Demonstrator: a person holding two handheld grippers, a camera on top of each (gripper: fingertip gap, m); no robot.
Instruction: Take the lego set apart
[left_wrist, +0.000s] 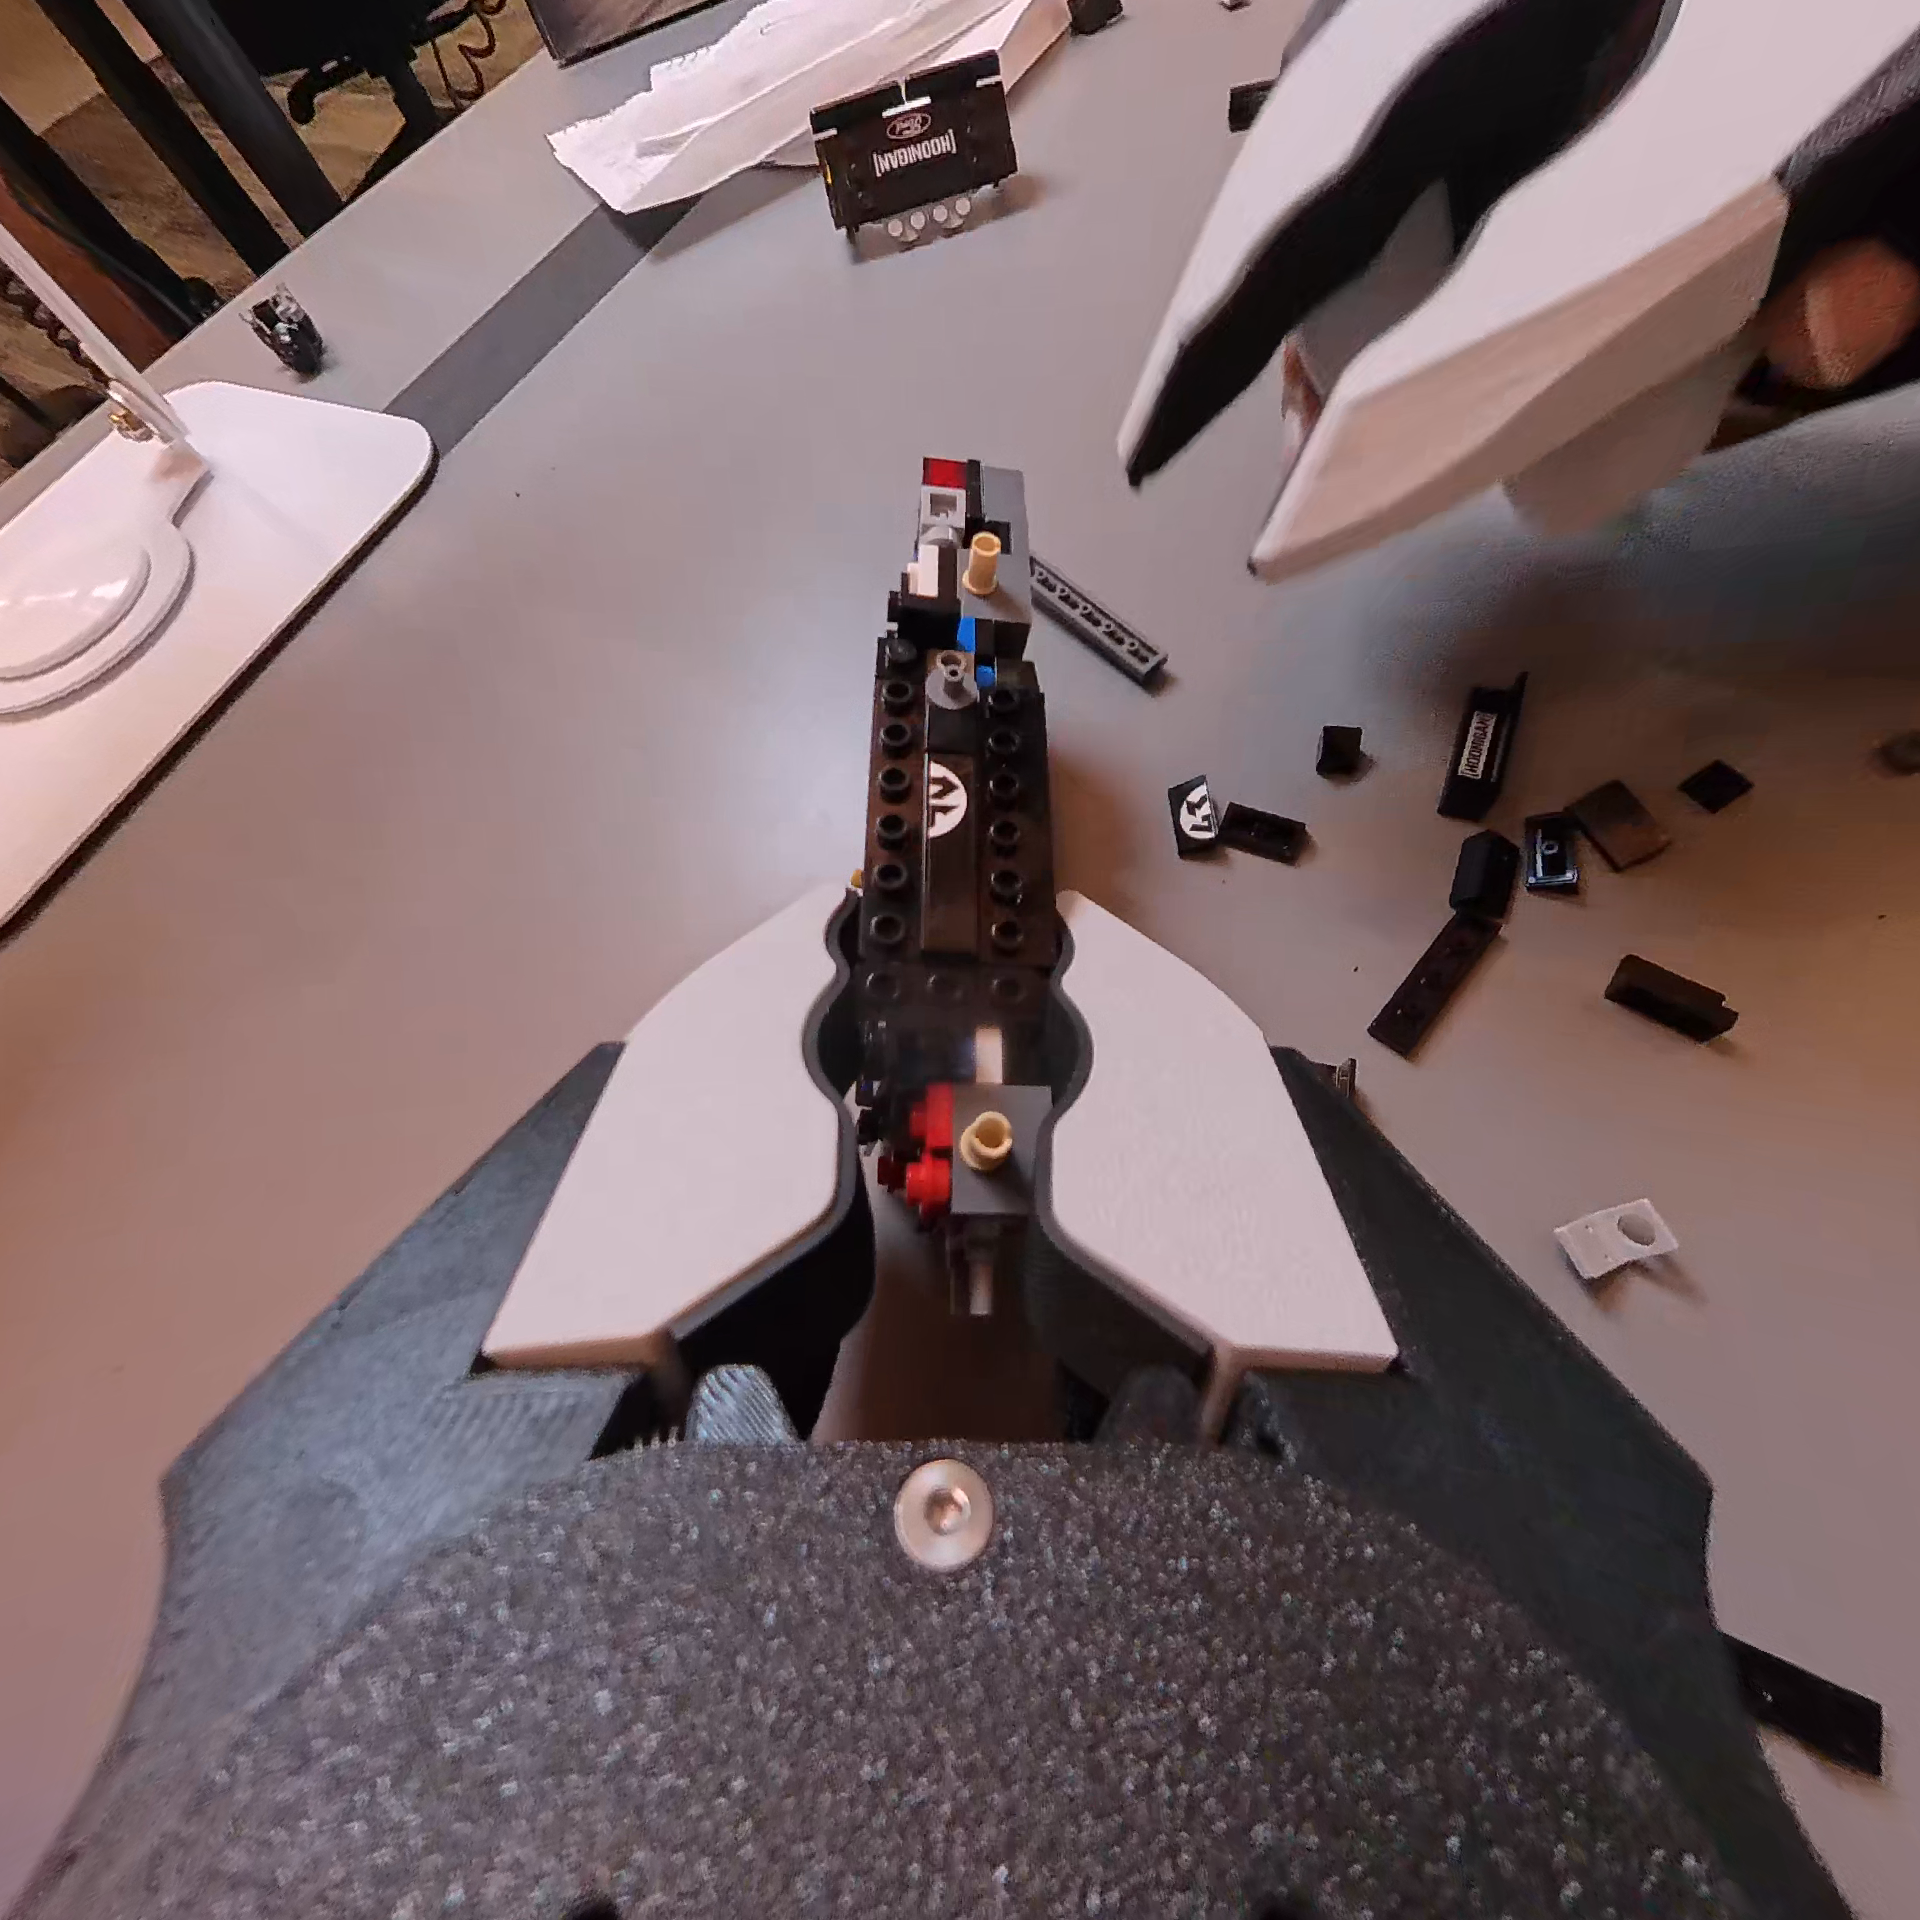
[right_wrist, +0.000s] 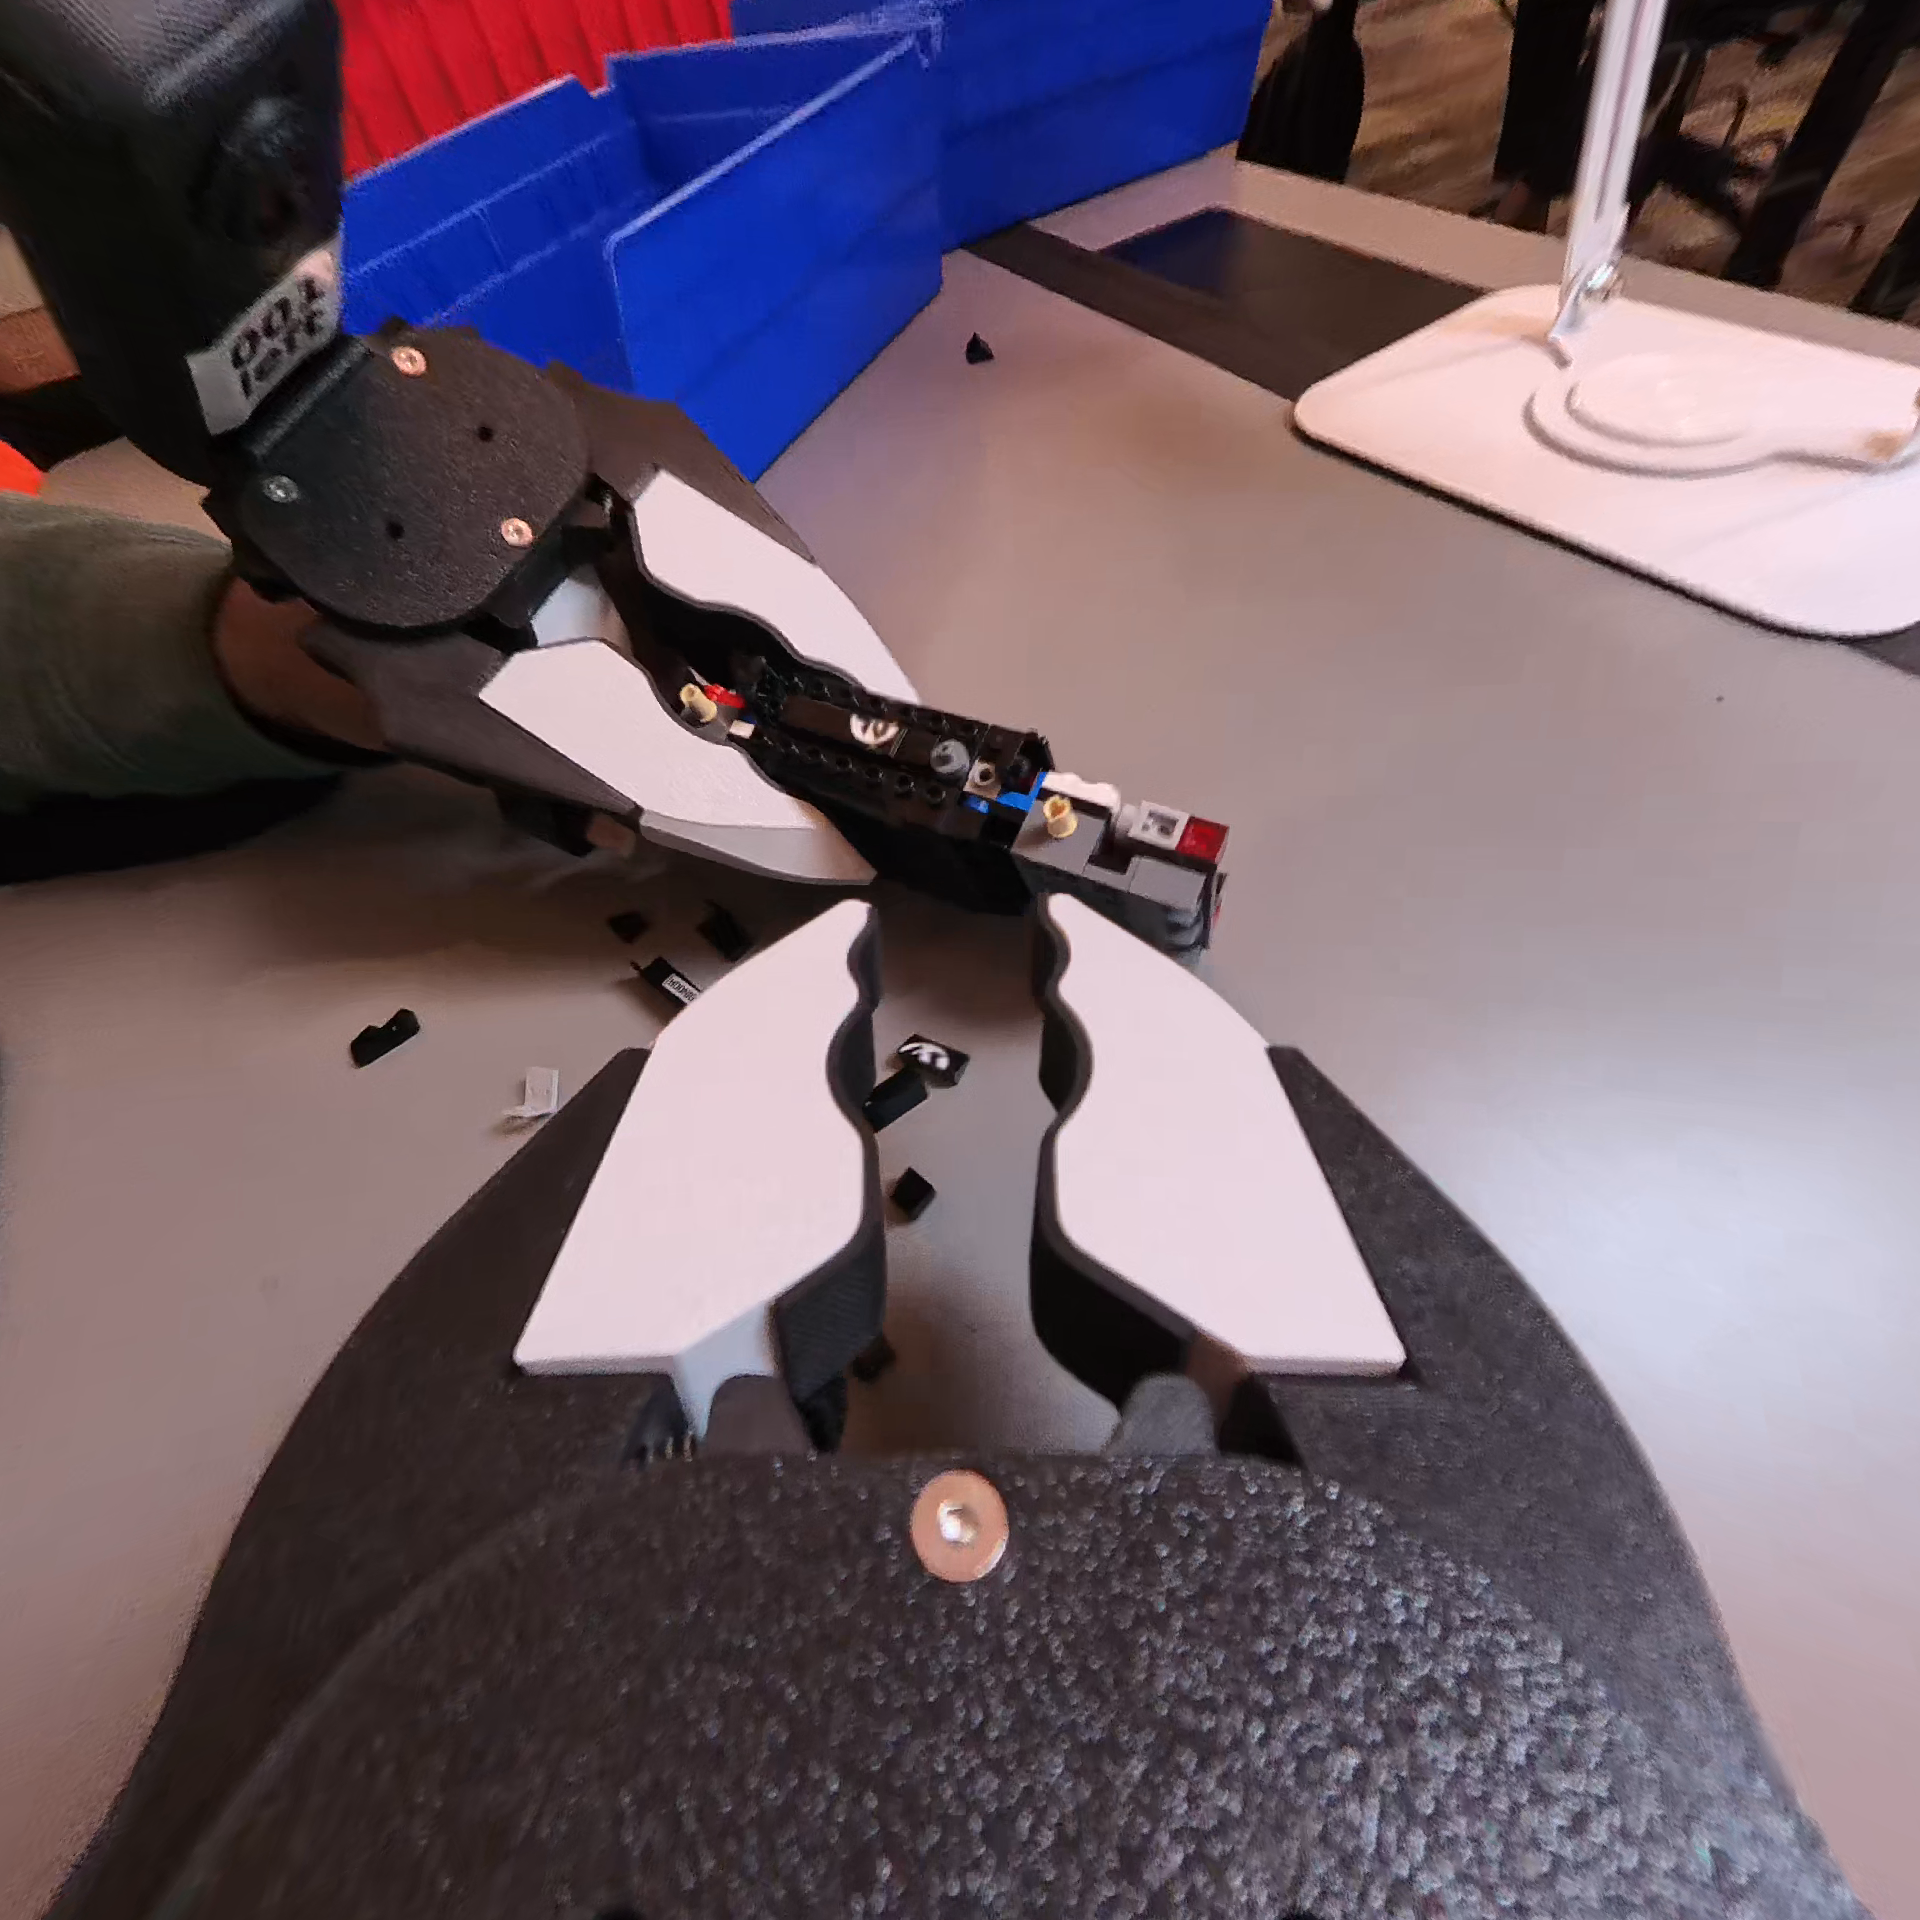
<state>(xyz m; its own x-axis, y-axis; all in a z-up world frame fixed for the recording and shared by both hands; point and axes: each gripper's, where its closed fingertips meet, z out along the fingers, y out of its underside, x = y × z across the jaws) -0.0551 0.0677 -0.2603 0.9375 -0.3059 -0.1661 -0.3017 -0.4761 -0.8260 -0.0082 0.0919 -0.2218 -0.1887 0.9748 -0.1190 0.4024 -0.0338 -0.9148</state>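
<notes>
The lego set is a long black car chassis (left_wrist: 956, 800) with studs, tan pins, red and blue bits and a grey front end. My left gripper (left_wrist: 956, 914) is shut on its rear half and holds it pointing forward, low over the grey table (left_wrist: 468, 831). In the right wrist view the chassis (right_wrist: 935, 769) sticks out of the left gripper (right_wrist: 883, 790) toward the right. My right gripper (right_wrist: 956, 925) is open and empty, its tips just short of the chassis side. It shows blurred at the upper right of the left wrist view (left_wrist: 1200, 514).
Several loose black lego pieces (left_wrist: 1496, 831) lie right of the chassis, with a dark strip plate (left_wrist: 1096, 623) and a small white piece (left_wrist: 1616, 1236). A black stickered panel (left_wrist: 912, 145) stands on paper (left_wrist: 717, 114) at the back. A white lamp base (left_wrist: 156, 582) is left. Blue bins (right_wrist: 779, 239) stand behind. About 7 cm separates my left fingertips from my right. My left gripper's tips are some 10 cm from the small white piece (left_wrist: 1616, 1236). The right camera catches it too, in the right wrist view (right_wrist: 530, 1098).
</notes>
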